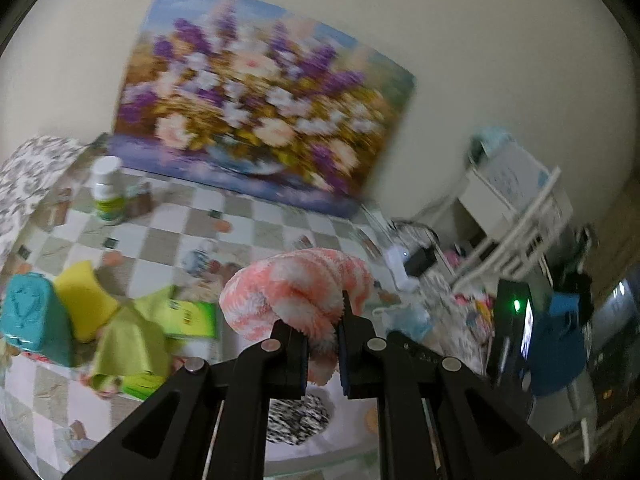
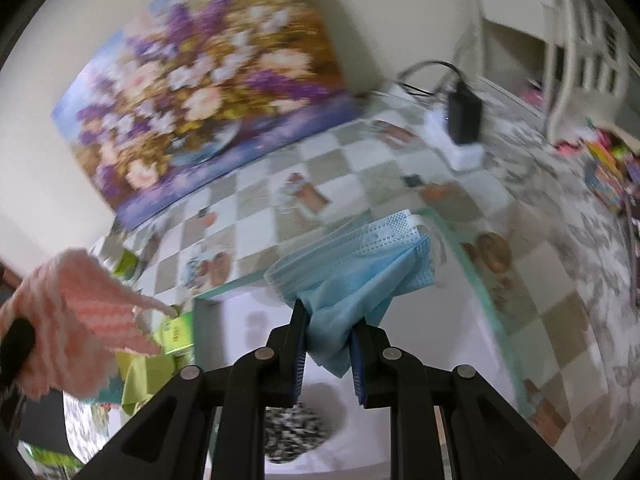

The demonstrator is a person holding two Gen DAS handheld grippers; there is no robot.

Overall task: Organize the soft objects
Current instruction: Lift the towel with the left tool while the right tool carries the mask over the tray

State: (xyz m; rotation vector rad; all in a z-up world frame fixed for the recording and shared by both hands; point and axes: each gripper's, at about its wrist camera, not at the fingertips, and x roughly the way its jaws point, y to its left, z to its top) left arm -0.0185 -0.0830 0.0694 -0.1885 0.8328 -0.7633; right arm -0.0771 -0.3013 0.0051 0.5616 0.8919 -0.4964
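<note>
1. Reading any writing fails here: the white bottle with its green label and the green packet carry print, but blur leaves it illegible.
2. The left gripper has its jaws clamped on a fluffy pink-and-white cloth, held up above the checkered tablecloth.
3. The right gripper has its jaws pinched on a blue face mask, which fans out above a white tray with a teal rim.
4. A black-and-white patterned piece lies in the tray beneath both grippers.
5. To the left lie a yellow sponge, a lime-green cloth and a teal box.
6. A flower painting leans on the wall behind; a black adapter sits plugged into a white power strip.
</note>
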